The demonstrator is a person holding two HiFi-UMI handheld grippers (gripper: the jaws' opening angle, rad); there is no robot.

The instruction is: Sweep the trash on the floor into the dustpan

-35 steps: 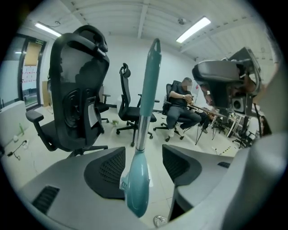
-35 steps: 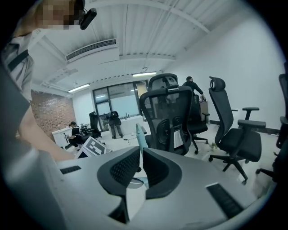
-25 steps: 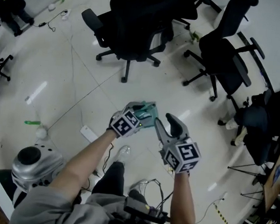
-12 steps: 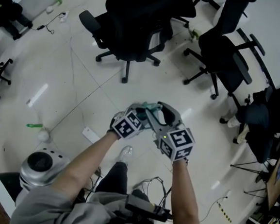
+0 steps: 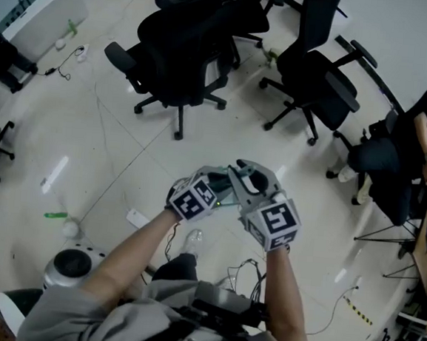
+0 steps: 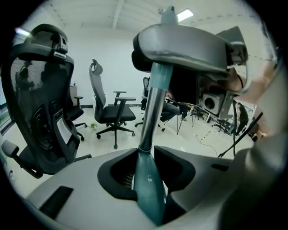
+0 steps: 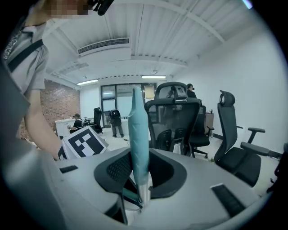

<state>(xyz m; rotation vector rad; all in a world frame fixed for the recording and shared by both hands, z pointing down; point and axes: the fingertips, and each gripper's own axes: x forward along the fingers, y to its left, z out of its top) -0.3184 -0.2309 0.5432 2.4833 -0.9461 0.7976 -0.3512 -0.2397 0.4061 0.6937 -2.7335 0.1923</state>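
Trash (image 5: 270, 54) lies far off by the office chairs (image 5: 183, 45), while the left gripper (image 5: 214, 182) clamps the teal-and-metal handle (image 6: 148, 188) and the right gripper (image 5: 248, 180) is closing its jaws on it farther up, likely to steady it two-handed.

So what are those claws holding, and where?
Both grip a teal-and-metal handle: the left gripper on its teal sleeve, the right gripper, jaws closing, where metal meets the teal end.

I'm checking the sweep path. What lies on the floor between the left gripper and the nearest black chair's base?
In the head view, that stretch of floor between left gripper and chair base is bare.
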